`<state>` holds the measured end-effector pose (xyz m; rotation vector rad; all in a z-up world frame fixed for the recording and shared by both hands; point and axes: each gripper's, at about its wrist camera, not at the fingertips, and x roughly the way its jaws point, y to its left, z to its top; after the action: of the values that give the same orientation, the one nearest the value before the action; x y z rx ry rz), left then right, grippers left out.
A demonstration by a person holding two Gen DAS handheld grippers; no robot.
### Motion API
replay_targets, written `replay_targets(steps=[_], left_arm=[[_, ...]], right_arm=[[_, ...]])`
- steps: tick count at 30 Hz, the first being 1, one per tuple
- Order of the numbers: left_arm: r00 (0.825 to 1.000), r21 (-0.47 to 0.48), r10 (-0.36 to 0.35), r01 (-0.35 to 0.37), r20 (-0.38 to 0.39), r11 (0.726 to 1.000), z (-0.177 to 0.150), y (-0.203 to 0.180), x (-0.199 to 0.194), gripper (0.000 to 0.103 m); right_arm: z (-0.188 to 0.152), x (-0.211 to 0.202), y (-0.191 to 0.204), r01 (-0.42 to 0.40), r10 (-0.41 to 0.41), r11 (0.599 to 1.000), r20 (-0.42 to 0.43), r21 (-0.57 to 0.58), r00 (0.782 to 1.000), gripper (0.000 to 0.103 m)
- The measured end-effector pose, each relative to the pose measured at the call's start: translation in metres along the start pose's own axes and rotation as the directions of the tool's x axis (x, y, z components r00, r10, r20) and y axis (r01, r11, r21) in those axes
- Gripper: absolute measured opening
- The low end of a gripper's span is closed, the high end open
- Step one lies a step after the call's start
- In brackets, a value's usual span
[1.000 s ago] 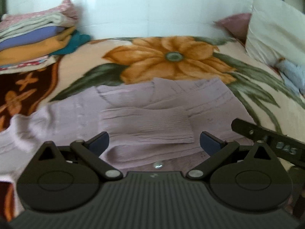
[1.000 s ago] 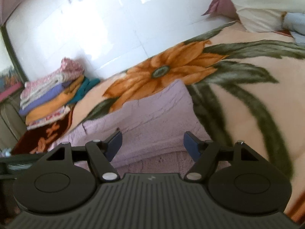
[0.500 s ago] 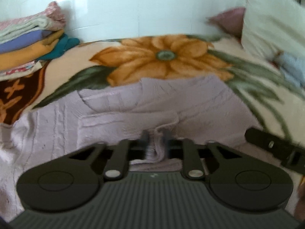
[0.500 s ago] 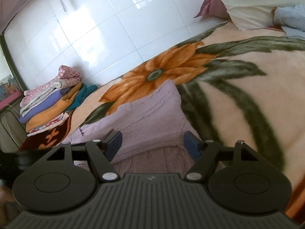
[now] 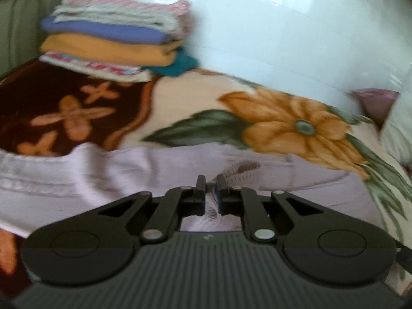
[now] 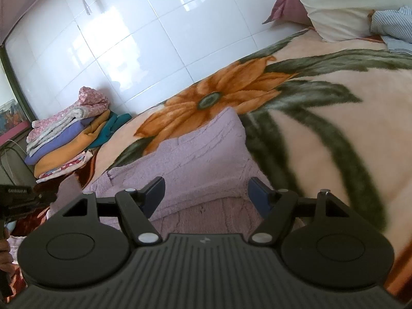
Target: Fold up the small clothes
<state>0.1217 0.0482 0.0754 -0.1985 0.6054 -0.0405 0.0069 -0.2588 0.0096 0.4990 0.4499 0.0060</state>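
Note:
A lilac knitted sweater (image 5: 108, 177) lies spread on a flowered blanket (image 5: 206, 103); it also shows in the right wrist view (image 6: 203, 152). My left gripper (image 5: 210, 189) is shut on a ribbed cuff (image 5: 240, 171) of the sweater and holds it bunched above the garment. My right gripper (image 6: 207, 193) is open and empty, low over the sweater's near right part, its fingers apart over the folded edge. The left gripper's body shows at the left edge of the right wrist view (image 6: 23, 197).
A stack of folded clothes (image 5: 116, 38) sits at the back left by the tiled wall (image 6: 128, 38), also in the right wrist view (image 6: 69, 134). Pillows (image 6: 334, 5) and a striped garment (image 6: 394, 25) lie at the back right. Bare blanket (image 6: 322, 154) lies right of the sweater.
My left gripper closed on the sweater's cuff, lifted it and swung left toward the clothes stack. My right gripper stayed open and barely moved.

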Motion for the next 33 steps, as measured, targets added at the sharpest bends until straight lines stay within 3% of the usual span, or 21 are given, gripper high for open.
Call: replay_targets(steps=[6, 15, 17, 19, 21, 26, 27, 28, 33], left_arm=[[0.993, -0.04, 0.117, -0.118, -0.036, 0.992, -0.005, 0.039, 0.002, 0.012], [0.989, -0.099, 0.14, -0.145, -0.052, 0.985, -0.013, 0.067, -0.012, 0.013], [0.991, -0.108, 0.127, -0.132, -0.052, 0.985, -0.013, 0.068, -0.012, 0.025], [0.993, -0.115, 0.111, -0.115, -0.039, 0.987, -0.012, 0.068, -0.012, 0.048], [0.993, -0.107, 0.11, -0.114, -0.039, 0.988, -0.012, 0.065, -0.007, 0.051], [0.989, -0.111, 0.106, -0.117, -0.101, 0.987, -0.017, 0.063, 0.021, 0.048], [0.99, -0.123, 0.097, -0.11, -0.107, 0.986, -0.02, 0.064, 0.023, 0.026], [0.99, -0.133, 0.096, -0.109, -0.101, 0.985, -0.023, 0.065, 0.023, 0.015], [0.986, -0.177, 0.155, -0.164, -0.059, 0.971, -0.031, 0.07, -0.003, 0.015]], right_arm=[[-0.001, 0.0, 0.001, 0.002, -0.002, 1.0, -0.004, -0.013, 1.0, 0.078], [0.0, 0.0, 0.002, 0.003, -0.003, 1.0, -0.013, -0.019, 1.0, 0.078], [0.001, -0.001, 0.004, 0.004, -0.004, 1.0, -0.014, -0.02, 1.0, 0.078], [0.003, -0.004, 0.006, 0.001, -0.001, 1.0, -0.002, -0.02, 1.0, 0.078], [0.006, -0.006, 0.008, -0.005, 0.006, 1.0, 0.016, -0.031, 1.0, 0.078], [0.009, 0.0, 0.011, 0.007, -0.006, 0.998, 0.005, -0.064, 1.0, 0.078], [0.009, 0.003, 0.011, 0.013, -0.014, 0.998, -0.003, -0.067, 1.0, 0.078], [0.008, 0.005, 0.011, 0.021, -0.021, 0.997, -0.007, -0.072, 1.0, 0.078], [0.008, 0.013, 0.009, 0.058, -0.059, 0.992, -0.01, -0.115, 0.998, 0.078]])
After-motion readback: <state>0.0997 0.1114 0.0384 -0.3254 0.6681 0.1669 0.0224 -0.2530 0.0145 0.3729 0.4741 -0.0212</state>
